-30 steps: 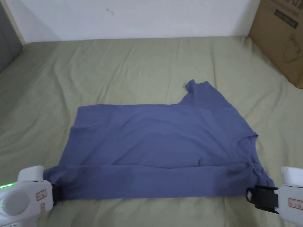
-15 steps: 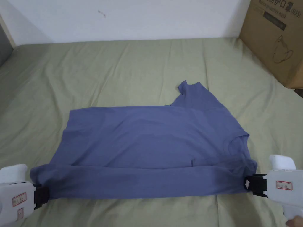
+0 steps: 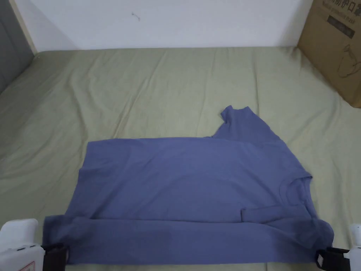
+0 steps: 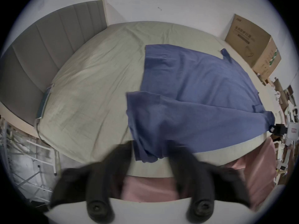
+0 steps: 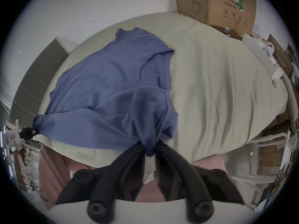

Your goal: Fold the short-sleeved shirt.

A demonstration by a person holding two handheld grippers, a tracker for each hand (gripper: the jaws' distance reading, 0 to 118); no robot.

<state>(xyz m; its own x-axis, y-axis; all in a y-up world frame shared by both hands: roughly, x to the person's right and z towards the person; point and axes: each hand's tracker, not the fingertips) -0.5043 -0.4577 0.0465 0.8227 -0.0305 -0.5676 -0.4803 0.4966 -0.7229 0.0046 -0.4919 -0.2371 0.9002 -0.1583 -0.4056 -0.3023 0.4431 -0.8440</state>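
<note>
The right gripper (image 5: 149, 148) is sitting at the near edge of the bed (image 5: 218, 85), toward its right end, with its two black jaws pinched close together on a bunched wad of the blue shirt (image 5: 103, 88); cloth is squeezed between both tips and hanging a little below them. In the head view this gripper (image 3: 326, 259) is showing at the lower right corner, its black tip touching the shirt's near right corner.

The left gripper (image 4: 149, 148) is at the same near edge, toward the left end. Its jaws are standing wider apart, blurred, with a hanging fold of the shirt (image 4: 194, 90) lying between them; whether both jaws are actually pressing on the cloth I cannot tell. In the head view the left gripper (image 3: 53, 257) is showing at the lower left, its black tip right against the shirt's near left corner.

Between the two grippers the shirt (image 3: 190, 190) is stretching along the near edge of the bed (image 3: 158, 88), its nearest strip lifted and doubled over as a long band lying on the rest of the body. The remainder is lying flat on the green sheet, with one short sleeve (image 3: 243, 121) pointing toward the far edge and the neckline facing the right side.

A cardboard box (image 3: 335, 46) is standing at the far right corner of the bed, well apart from the shirt. A grey padded headboard (image 4: 40, 57) is lining the left end.
</note>
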